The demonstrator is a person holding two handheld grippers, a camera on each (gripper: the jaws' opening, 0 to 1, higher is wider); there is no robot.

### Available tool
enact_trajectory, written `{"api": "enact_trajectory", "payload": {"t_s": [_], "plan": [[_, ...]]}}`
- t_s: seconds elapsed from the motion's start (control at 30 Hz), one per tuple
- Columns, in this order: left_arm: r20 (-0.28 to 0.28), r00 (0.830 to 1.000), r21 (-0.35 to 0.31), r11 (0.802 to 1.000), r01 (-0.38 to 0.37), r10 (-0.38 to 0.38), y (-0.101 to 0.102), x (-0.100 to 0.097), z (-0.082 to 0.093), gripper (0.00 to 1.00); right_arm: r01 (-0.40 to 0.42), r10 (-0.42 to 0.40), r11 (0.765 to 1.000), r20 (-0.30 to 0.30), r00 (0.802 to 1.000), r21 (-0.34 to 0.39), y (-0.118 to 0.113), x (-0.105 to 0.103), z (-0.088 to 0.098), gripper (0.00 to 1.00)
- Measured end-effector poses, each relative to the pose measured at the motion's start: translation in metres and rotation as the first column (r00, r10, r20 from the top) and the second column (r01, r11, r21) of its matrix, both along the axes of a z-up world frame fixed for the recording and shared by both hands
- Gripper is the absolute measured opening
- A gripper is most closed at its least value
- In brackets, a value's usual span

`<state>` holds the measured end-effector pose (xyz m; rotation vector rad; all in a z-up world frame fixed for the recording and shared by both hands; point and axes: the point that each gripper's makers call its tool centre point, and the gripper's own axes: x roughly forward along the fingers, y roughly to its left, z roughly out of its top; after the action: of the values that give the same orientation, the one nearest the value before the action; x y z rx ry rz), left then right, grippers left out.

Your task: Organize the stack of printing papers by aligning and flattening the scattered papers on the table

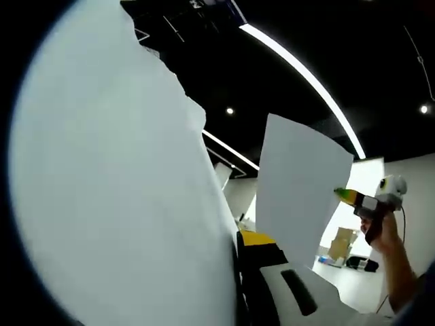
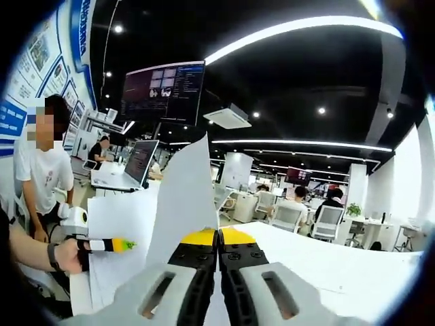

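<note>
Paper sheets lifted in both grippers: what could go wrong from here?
1. The right gripper is shut on one thin edge of an upright sheet; it may slip or crease.
2. The sheet close to the left camera blocks its sight, so aligning it with the other sheet could be blind.

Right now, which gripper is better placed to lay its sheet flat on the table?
Probably right: the right gripper is shut on a sheet with bare table just ahead; a big sheet crowds the left gripper.
</note>
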<state>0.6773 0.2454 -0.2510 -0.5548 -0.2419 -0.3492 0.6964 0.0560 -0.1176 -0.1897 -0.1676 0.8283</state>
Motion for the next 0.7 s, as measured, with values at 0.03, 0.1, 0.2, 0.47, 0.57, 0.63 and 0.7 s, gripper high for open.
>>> {"api": "enact_trajectory", "payload": {"t_s": [0.03, 0.1, 0.2, 0.47, 0.57, 0.63, 0.7], "plan": [[0.0, 1.0, 0.0, 1.0, 0.001, -0.001, 0.0, 0.0, 0.0, 0.09, -0.001, 0.001, 1.0, 0.0, 1.0, -0.002, 0.002, 0.001, 0.0, 0.0], [0.0, 1.0, 0.0, 1.0, 0.001, -0.001, 0.0, 0.0, 0.0, 0.09, -0.003, 0.003, 1.0, 0.0, 1.0, -0.006, 0.006, 0.004, 0.0, 0.0], [0.0, 1.0, 0.001, 1.0, 0.001, -0.001, 0.0, 0.0, 0.0, 0.09, -0.005, 0.005, 1.0, 0.003, 1.0, -0.02, 0.012, 0.01, -0.002, 0.0], [0.0, 1.0, 0.002, 1.0, 0.003, -0.003, 0.0, 0.0, 0.0, 0.09, -0.003, 0.003, 0.999, 0.0, 1.0, -0.047, 0.024, 0.024, -0.006, 0.0], [0.0, 1.0, 0.003, 1.0, 0.004, -0.004, 0.0, 0.001, 0.0, 0.09, -0.003, 0.003, 0.999, -0.001, 1.0, -0.049, 0.027, 0.028, -0.008, 0.0], [-0.001, 1.0, 0.004, 1.0, 0.005, -0.005, 0.0, 0.001, 0.0, 0.09, -0.003, 0.002, 0.999, -0.001, 1.0, -0.047, 0.028, 0.03, -0.009, 0.0], [-0.001, 1.0, 0.005, 1.0, 0.005, -0.005, 0.0, 0.001, 0.0, 0.09, -0.004, 0.004, 0.999, -0.002, 1.0, -0.043, 0.028, 0.031, -0.009, 0.0]]}}
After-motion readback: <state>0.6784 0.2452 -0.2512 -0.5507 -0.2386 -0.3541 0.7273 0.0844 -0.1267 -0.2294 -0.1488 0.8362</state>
